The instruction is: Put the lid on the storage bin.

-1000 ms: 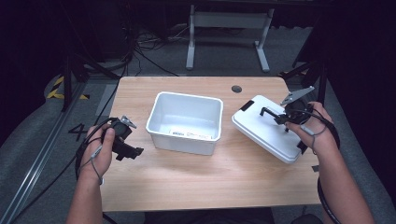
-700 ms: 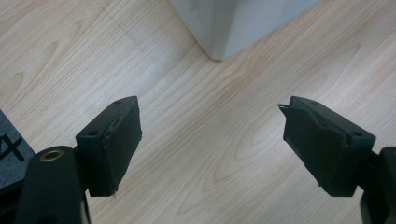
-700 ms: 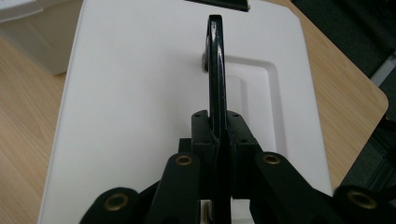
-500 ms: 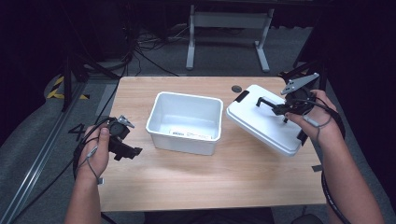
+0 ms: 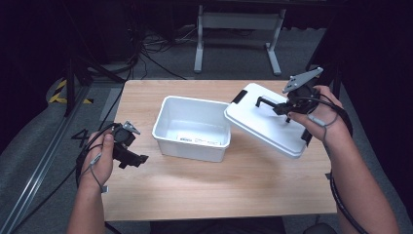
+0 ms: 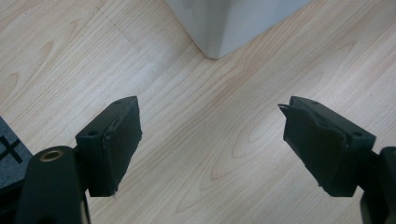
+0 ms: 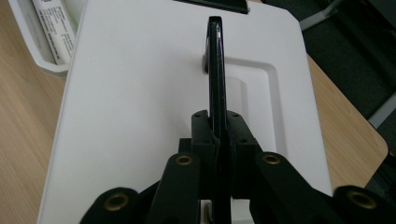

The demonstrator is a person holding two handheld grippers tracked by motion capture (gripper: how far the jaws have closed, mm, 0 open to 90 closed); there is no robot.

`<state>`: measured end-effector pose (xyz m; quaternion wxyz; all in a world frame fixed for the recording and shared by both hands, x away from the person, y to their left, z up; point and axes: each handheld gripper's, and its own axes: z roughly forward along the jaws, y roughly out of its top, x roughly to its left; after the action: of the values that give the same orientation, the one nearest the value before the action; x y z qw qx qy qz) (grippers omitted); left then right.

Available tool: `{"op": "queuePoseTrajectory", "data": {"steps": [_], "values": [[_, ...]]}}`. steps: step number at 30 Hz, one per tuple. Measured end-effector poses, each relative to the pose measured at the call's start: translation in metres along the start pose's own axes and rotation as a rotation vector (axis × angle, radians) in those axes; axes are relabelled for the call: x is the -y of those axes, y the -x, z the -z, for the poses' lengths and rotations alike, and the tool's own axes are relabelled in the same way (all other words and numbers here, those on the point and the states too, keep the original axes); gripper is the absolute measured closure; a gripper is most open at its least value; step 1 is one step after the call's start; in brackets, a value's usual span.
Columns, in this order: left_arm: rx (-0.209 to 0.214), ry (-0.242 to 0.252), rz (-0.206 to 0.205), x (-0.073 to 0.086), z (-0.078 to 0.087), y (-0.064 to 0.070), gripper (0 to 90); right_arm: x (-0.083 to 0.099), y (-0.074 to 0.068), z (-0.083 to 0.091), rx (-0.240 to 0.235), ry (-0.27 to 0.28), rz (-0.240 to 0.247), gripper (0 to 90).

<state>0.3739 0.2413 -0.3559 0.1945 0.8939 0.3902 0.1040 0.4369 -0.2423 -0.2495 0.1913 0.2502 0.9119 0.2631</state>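
A white open bin (image 5: pixel 193 127) sits mid-table with a label strip inside (image 7: pixel 51 32). My right gripper (image 5: pixel 287 106) is shut on the black handle (image 7: pixel 215 70) of the white lid (image 5: pixel 265 126), which hangs tilted above the table, its left edge overlapping the bin's right rim. In the right gripper view the lid (image 7: pixel 140 107) spreads out under the jaws. My left gripper (image 5: pixel 134 157) hovers open over bare wood left of the bin, nothing between its fingers (image 6: pixel 114 140). The bin's corner (image 6: pixel 224 28) shows at the top of the left gripper view.
The wooden table (image 5: pixel 204 190) has free room along its front. Beyond its far edge stand a metal stand (image 5: pixel 238 29) and floor cables (image 5: pixel 146 53). Dark floor lies off the table's right edge (image 7: pixel 355 56).
My right gripper has lifted the lid off the table and carried it left and up toward the bin. The left gripper has barely moved.
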Motion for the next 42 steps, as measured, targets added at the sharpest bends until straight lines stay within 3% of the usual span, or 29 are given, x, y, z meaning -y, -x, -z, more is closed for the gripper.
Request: {"op": "queuePoseTrajectory", "data": {"steps": [2,10,21,24,26,34,42], "values": [[0.008,-0.004,0.022,0.004,0.001,0.001,19.9,-0.008,-0.002,-0.003,-0.01,0.007,0.017,84.2],[-0.003,0.0,0.043,0.02,0.008,0.0,19.9,-0.043,-0.015,-0.016,-0.058,0.033,0.087,84.2],[-0.009,0.006,0.061,0.031,0.015,-0.001,19.9,-0.086,-0.032,-0.034,-0.121,0.056,0.169,84.2],[-0.008,0.005,0.068,0.032,0.015,-0.001,19.9,-0.098,-0.037,-0.04,-0.136,0.061,0.188,84.2],[-0.022,0.009,0.046,0.031,0.016,-0.002,19.9,-0.104,-0.04,-0.043,-0.144,0.064,0.199,84.2],[-0.003,0.007,0.066,0.031,0.015,-0.002,19.9,-0.127,-0.052,-0.06,-0.174,0.063,0.242,84.2],[0.0,0.011,0.047,0.028,0.015,-0.003,19.9,-0.145,-0.061,-0.08,-0.206,0.067,0.275,84.2]]}}
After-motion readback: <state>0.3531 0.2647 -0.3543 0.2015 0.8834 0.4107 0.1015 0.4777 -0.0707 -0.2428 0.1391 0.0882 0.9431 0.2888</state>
